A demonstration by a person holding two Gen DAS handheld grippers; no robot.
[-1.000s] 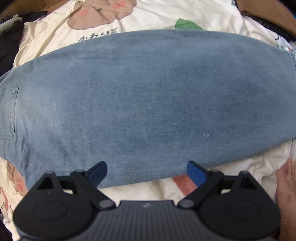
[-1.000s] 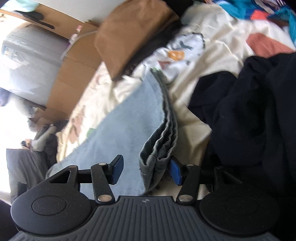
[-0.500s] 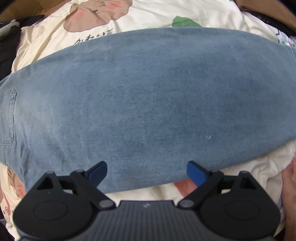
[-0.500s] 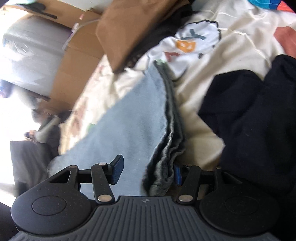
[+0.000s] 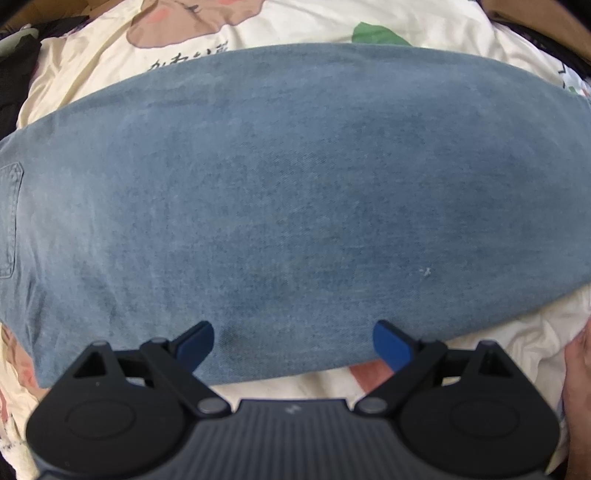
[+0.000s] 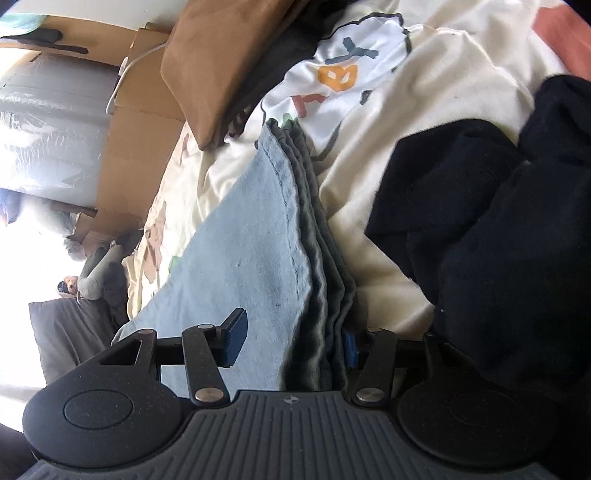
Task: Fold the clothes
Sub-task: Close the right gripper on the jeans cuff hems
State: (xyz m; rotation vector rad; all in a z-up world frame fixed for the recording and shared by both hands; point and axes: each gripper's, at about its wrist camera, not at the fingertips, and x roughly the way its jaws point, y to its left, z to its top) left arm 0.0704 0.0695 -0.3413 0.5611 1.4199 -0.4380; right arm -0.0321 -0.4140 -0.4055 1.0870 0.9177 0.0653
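Observation:
Folded light-blue jeans (image 5: 295, 184) lie flat across a cream cartoon-print sheet (image 5: 295, 22), with a back pocket (image 5: 9, 221) at the far left. My left gripper (image 5: 293, 341) hovers open over the jeans' near edge, holding nothing. In the right wrist view the jeans (image 6: 251, 240) show their stacked hem layers (image 6: 321, 258) edge-on. My right gripper (image 6: 291, 339) stands open around that hem end, the right pad close against the layers and the left pad over the top face.
A dark navy garment (image 6: 498, 240) is heaped just right of the hem. A brown garment (image 6: 229, 55) and a cardboard box (image 6: 136, 129) sit beyond the jeans. A person's hand (image 5: 578, 387) rests on the sheet (image 6: 424, 92) at the lower right.
My right gripper has pushed forward, so the hem layers now sit deeper between its fingers. The left gripper has crept slightly further over the jeans' near edge.

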